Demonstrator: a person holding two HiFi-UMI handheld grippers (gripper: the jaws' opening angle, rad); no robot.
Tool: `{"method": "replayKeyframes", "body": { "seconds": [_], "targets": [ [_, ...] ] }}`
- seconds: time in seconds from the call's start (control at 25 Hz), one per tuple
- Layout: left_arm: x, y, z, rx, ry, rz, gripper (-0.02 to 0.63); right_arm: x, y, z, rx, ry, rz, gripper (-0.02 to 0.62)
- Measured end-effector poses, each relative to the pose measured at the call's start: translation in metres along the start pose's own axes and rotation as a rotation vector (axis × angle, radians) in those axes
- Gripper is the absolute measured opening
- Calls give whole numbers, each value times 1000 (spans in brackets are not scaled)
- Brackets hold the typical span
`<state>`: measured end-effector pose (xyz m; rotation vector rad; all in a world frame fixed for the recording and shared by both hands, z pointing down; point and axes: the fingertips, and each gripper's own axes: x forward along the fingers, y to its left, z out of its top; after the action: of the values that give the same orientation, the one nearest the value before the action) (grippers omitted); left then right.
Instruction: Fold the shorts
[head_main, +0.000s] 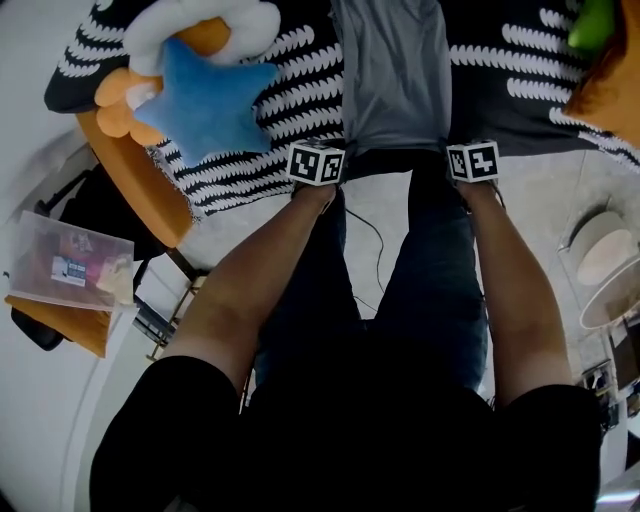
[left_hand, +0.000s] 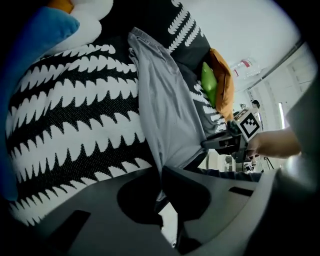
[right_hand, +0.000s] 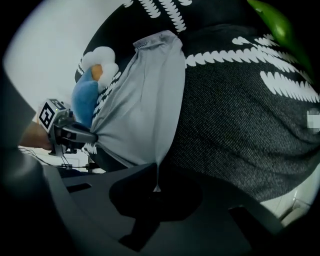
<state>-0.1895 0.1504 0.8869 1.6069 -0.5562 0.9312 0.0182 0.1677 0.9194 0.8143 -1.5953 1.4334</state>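
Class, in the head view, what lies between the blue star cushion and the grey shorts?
Only a bare strip of the black-and-white patterned blanket lies between the star cushion and the shorts, as the head view shows.

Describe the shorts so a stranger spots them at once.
Find the black-and-white patterned blanket. In its middle, right of the blue star cushion, lie the shorts: the only plain grey cloth, its near edge pinched by the left gripper and right gripper.
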Motion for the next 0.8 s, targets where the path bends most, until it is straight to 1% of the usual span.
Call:
{"method": "replayKeyframes", "body": {
  "seconds": [0.08,0.16,0.32,0.52,0.72,0.8],
  "targets": [
    [-3,-4,-3,-6,5,-9,25,-4,2,-10,-5,17,7,15],
    [-4,-9,-10,-7,28,-10,23,-10,3,-19,-1,24,9,15],
    [-5,-21,-25,4,57,-22,21,-19,3,-27,2,32,12,15],
    [-5,-36,-45,-39,75,-55,20,-28,0,-42,-9,84,14,15],
    [-7,-51,-73,-61,132,-95,20,-38,1,-64,13,134,33,15],
    [-9,-58,-83,-83,154,-116,20,-43,3,-74,27,167,50,15]
  ]
}}
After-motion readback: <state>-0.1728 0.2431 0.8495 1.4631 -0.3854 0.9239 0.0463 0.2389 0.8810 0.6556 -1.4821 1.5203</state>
